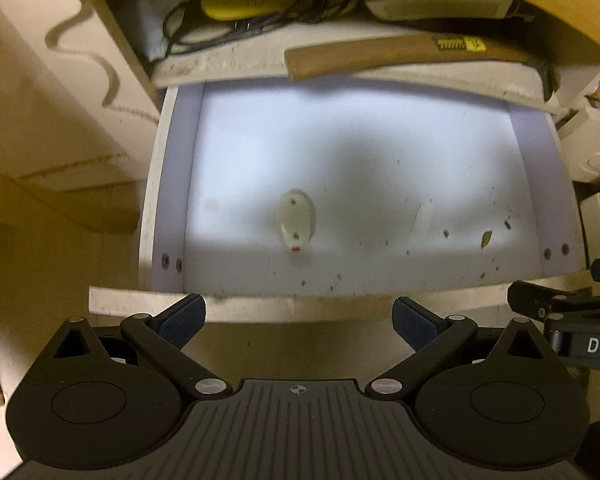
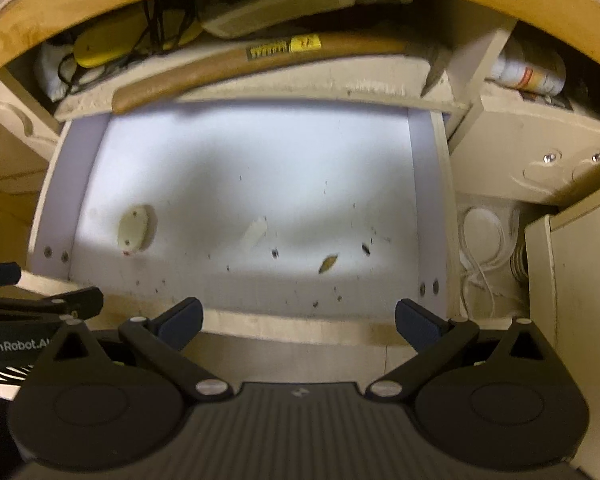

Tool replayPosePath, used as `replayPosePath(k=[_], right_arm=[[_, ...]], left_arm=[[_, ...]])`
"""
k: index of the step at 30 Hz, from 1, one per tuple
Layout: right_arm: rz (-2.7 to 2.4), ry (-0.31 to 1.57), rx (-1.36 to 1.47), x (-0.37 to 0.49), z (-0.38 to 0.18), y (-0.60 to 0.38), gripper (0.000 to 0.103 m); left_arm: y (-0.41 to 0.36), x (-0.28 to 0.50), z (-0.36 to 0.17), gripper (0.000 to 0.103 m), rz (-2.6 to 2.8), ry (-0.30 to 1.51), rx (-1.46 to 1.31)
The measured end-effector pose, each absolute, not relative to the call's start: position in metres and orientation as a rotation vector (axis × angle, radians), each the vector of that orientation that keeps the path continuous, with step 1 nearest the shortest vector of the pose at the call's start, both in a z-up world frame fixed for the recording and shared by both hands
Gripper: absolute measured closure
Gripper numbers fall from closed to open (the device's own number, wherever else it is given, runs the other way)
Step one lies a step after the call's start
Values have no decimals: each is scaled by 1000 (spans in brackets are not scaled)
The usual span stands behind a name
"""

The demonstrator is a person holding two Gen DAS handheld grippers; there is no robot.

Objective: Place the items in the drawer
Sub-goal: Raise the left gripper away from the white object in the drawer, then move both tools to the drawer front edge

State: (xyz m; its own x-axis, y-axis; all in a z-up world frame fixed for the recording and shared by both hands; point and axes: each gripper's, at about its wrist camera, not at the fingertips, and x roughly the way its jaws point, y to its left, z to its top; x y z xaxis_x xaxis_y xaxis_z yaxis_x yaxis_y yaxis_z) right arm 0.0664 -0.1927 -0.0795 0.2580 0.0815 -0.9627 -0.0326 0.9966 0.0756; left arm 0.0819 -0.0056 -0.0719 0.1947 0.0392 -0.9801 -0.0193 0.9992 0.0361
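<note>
A: Nearest, the left gripper (image 1: 298, 320) and right gripper (image 2: 299, 320) both hang spread wide, holding nothing.

B: Just beyond them the drawer (image 1: 162, 216) stands pulled out. Farther back, a wooden handle (image 1: 380, 58) lies along the shelf.

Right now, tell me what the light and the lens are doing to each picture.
Left wrist view: the drawer floor glares white-blue, a soft shadow across its middle; the hammer handle is slightly blurred; edges bow from the fisheye. Right wrist view: same glare and shadow on the drawer; the shelf above lies dim and yellowish, its front curved.
</note>
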Motion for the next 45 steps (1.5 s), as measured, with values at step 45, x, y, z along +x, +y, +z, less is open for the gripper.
replayPosePath(k=[45], right_arm=[[-5, 1431, 185, 76, -122, -206, 0]], left_arm=[[-2, 83, -117, 0, 133, 1462, 76]])
